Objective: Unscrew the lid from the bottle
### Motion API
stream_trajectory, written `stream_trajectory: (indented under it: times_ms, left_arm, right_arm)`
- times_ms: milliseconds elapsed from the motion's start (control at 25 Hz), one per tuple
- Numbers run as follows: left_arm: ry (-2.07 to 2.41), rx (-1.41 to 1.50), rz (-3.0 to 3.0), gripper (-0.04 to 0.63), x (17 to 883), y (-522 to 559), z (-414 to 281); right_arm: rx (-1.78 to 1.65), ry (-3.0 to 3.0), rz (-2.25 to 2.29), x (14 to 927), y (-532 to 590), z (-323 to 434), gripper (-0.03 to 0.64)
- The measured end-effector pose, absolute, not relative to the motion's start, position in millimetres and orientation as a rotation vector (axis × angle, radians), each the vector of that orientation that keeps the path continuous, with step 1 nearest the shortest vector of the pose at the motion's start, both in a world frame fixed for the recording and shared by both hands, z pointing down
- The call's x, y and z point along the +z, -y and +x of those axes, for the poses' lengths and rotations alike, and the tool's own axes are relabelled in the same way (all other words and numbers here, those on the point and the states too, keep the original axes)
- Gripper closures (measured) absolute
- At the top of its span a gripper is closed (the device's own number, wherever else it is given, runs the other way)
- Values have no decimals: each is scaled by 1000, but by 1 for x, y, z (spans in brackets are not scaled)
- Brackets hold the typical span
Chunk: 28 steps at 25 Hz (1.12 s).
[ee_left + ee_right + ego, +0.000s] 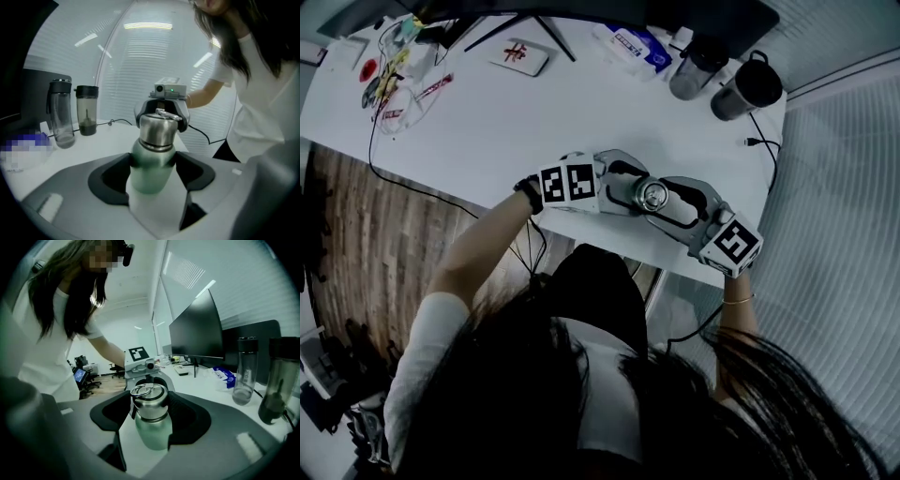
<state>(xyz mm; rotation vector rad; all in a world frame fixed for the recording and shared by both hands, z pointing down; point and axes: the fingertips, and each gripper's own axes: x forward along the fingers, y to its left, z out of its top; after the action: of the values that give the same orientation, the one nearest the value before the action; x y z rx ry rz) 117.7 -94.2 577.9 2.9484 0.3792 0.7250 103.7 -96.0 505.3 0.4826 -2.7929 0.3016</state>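
The white table (pixel 534 117) carries the bottle (pixel 652 195) at its near edge, a clear cup (pixel 692 73) and a dark cup (pixel 748 91) far right, a blue packet (pixel 635 45) beside them, and cables (pixel 394 70) far left.

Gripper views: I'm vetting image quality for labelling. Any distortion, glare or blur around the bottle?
Left gripper view: fisheye bowing and black corners; the bottle reads sharp, its steel lid carries soft highlights, and the near foreground is soft. Right gripper view: same bowing, lid sharp. Head view: dim, with one bright glint on the lid.
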Motion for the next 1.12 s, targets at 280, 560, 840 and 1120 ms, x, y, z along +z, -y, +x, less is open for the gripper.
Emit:
stream_trajectory:
  times_ms: [280, 560, 840, 1120]
  left_arm:
    - [-578, 798, 2946, 236, 578, 95, 117]
    - [-404, 723, 2968, 236, 579, 94, 117]
    - [-48, 633, 2958, 236, 578, 92, 115]
    - [224, 601, 2917, 236, 584, 91, 117]
  right_arm:
    - [239, 2725, 156, 513, 97, 106, 368]
    - [353, 2699, 410, 514, 96, 112, 366]
    - [635, 2677, 1217, 497, 97, 125, 365]
    - [682, 2519, 1548, 515, 97, 119, 367]
